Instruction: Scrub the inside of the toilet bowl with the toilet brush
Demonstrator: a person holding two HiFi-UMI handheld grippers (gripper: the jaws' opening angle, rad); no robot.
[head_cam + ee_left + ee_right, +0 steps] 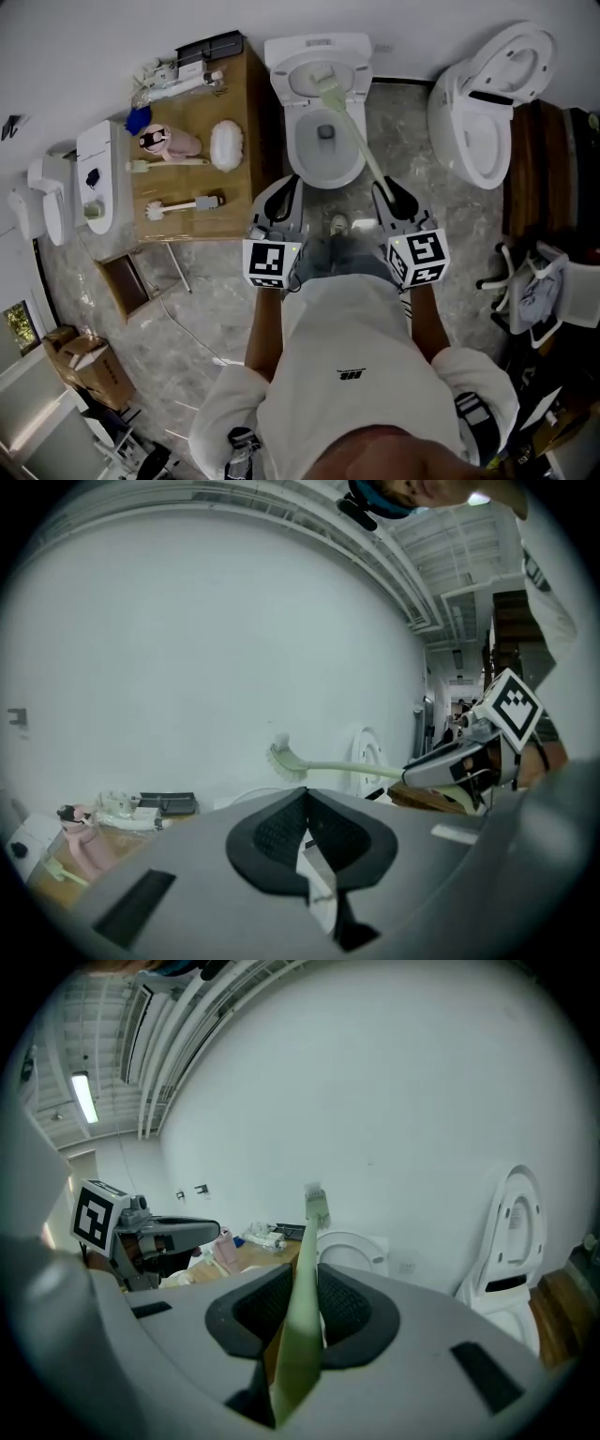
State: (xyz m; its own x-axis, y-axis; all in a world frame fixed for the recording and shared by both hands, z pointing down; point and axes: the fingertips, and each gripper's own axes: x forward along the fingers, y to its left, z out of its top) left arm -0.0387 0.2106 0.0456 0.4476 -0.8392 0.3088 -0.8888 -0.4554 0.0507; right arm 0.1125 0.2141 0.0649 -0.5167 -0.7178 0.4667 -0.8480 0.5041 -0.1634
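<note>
While the right gripper [305, 1302] clamps the brush [353, 134] at its handle's end, the bristles hang above the bowl [302, 157], not yet inside. The left gripper [306, 831] is closed, empty. Likely risk: scrubbing pressure on so long a lever twists the handle between the pads.

Toilet brush [325, 82] is pale green, long thin handle w/ a flat bristle head. The handle's near end is clamped in the right gripper [389, 192], and it runs diagonally up-left across the bowl. The head's up by the back, in front of the raised lid, can't tell if it's touching. Toilet bowl [293, 155] is white, lid up, greyish inside w/ 1 dark patch at the bottom.
</note>
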